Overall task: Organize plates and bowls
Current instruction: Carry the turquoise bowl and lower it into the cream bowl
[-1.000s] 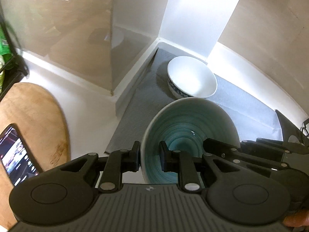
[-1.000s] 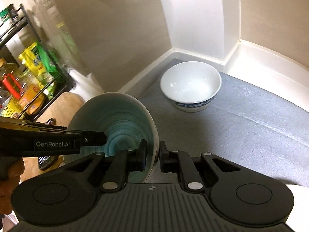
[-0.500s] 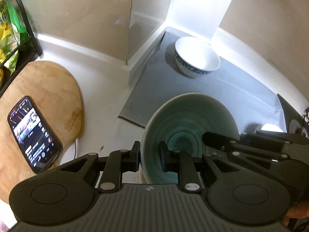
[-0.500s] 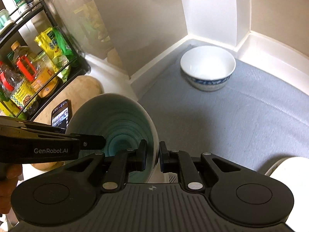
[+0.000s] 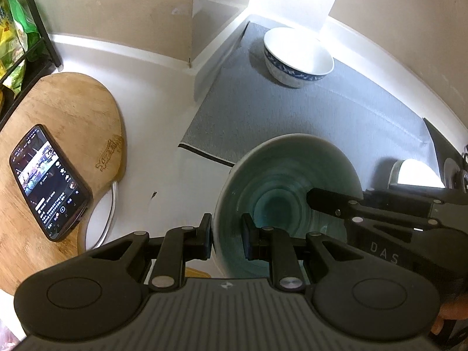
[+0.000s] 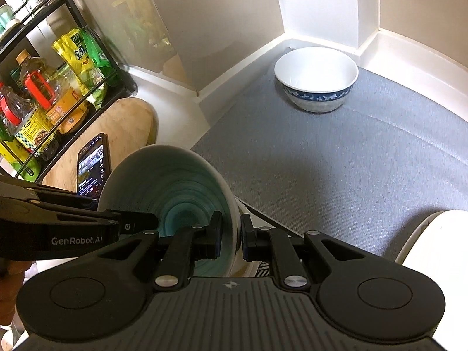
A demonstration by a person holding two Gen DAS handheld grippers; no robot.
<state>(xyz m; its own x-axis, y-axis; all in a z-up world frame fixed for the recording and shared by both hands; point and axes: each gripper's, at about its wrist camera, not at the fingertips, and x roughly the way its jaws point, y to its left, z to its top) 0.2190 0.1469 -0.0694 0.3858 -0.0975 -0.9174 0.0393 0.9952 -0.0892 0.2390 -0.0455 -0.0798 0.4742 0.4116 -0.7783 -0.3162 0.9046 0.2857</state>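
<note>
Both the left gripper and the right gripper are clamping the teal bowl by its rim, carrying it; lowering it onto the grey mat likely comes next.

left wrist view: sits just behind the left gripper, looks steeply down over the white counter and the grey woven mat.
right wrist view: sits just behind the right gripper, faces down and forward toward the wall corner.
nearness: both are close to the teal-glazed ceramic bowl, which fills the lower middle.
shared: the teal bowl, the white bowl with a blue patterned band, the mat, the black smartphone on the round wooden board.
</note>
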